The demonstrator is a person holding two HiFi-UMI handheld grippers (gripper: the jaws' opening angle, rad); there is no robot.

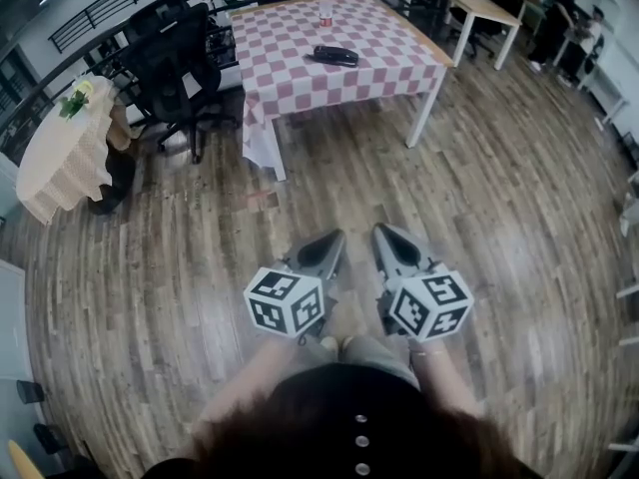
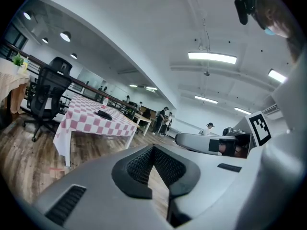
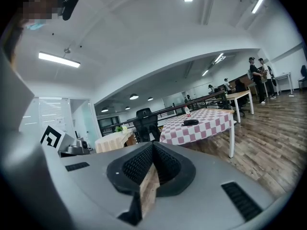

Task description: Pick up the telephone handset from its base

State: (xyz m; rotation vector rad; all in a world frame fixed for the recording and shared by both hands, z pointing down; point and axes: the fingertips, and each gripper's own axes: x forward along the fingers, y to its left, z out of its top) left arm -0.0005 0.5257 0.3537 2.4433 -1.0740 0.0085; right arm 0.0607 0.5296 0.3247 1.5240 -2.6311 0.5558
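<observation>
Both grippers sit close in front of the person's body, side by side above the wooden floor. The left gripper has its fingers pressed together with nothing between them, and the right gripper is the same, closed and empty. The telephone lies well apart from them, a dark shape on the red-and-white checked table across the room. A bottle stands beyond it and a black office chair is to the table's left. From here the handset can't be told from its base. I'd say the task is at its very start, with the approach not yet made. Next the person needs to walk up to the table, spread one gripper's fingers and line them across the handset.
</observation>
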